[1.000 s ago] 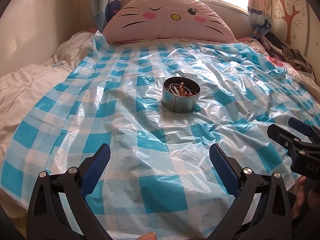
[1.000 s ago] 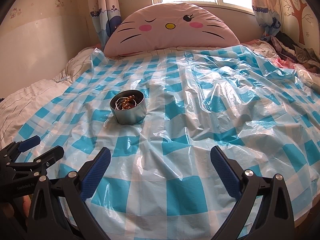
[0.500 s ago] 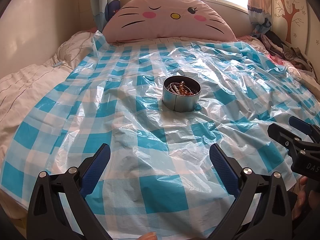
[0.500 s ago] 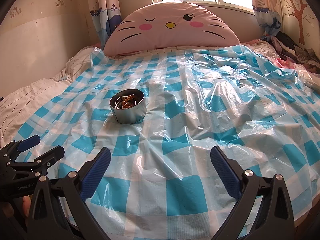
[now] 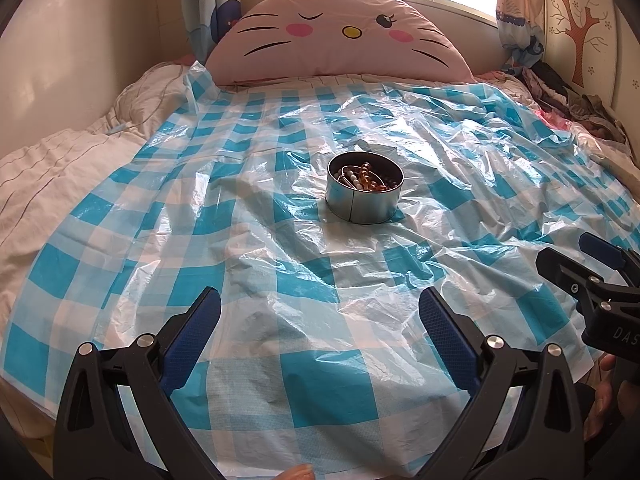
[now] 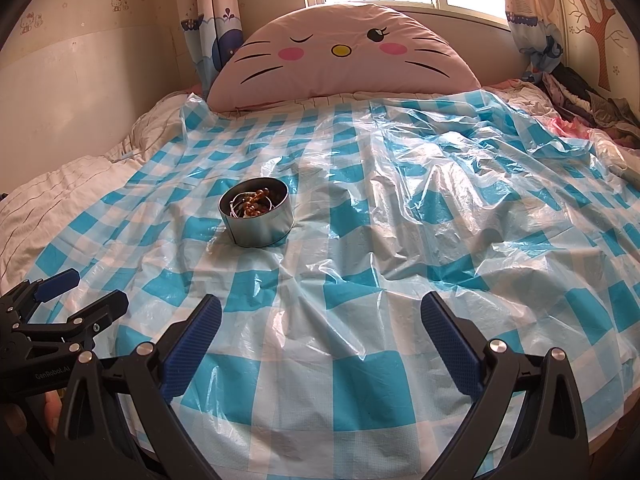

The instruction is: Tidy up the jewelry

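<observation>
A: Where's the jewelry?

B: In a round metal tin point(image 5: 365, 199) that sits upright on the blue-and-white checked plastic sheet point(image 5: 256, 264) spread over the bed. The tin has a plain silvery wall with a thin vertical seam facing the cameras, and its top is open.

A: What's inside it?

B: A string of amber-brown beads point(image 5: 370, 179) coiled toward the middle, a few pale beads beside it, and thin silvery wire or hoop shapes against the near-left wall. The pieces overlap, so I cannot tell how many there are.

A: And the grippers?

B: The left gripper point(image 5: 319, 322) is released, its blue-padded fingers point(image 5: 192, 334) spread wide over the near part of the sheet, well apart from the tin and holding nothing. The right gripper point(image 6: 321, 322) is spread wide too, empty, with the tin ahead and to its left point(image 6: 256, 211). Each gripper shows at the edge of the other's view, the two side by side.

A: What's behind?

B: A pink cat-face cushion point(image 6: 340, 52) stands at the head of the bed under the window, and dark clothes point(image 6: 584, 96) are heaped at the far right
</observation>
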`<state>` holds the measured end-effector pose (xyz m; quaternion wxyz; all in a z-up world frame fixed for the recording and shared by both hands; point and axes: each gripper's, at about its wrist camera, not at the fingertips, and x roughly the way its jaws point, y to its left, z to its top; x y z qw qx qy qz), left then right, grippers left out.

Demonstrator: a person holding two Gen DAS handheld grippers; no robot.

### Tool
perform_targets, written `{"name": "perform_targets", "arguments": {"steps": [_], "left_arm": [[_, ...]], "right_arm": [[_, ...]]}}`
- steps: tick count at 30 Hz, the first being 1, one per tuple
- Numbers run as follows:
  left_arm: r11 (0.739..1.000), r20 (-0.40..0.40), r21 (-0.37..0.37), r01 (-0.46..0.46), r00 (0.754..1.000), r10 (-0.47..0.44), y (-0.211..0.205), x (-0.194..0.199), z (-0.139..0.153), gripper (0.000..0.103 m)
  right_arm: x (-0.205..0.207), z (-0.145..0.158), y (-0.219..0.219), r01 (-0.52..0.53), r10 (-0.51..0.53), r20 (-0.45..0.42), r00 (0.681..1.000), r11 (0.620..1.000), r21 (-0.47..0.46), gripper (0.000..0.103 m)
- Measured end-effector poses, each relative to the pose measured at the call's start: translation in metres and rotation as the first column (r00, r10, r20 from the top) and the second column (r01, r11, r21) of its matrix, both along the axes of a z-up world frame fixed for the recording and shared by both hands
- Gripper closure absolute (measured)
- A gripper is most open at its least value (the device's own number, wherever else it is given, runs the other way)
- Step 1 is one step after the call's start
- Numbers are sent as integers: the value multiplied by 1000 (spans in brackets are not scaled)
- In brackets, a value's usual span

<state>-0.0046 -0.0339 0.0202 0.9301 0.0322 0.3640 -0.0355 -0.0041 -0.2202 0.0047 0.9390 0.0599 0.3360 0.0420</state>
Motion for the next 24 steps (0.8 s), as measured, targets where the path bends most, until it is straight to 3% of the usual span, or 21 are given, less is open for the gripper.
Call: {"name": "perform_targets", "arguments": {"steps": [11, 19, 24], "left_arm": [[1000, -5, -3, -4, 1000, 4, 4, 1, -1, 8], [997, -14, -69, -23, 1000, 22, 23, 1, 1, 8], [998, -29, -55, -29, 999, 28, 22, 1, 1, 8]], "right_arm": [[0, 1, 0, 0, 0, 0, 1000, 1000, 0, 7], [1, 1, 0, -1, 1, -2, 1000, 1000, 0, 7], [1, 1, 0, -1, 1, -3, 1000, 1000, 0, 7]]}}
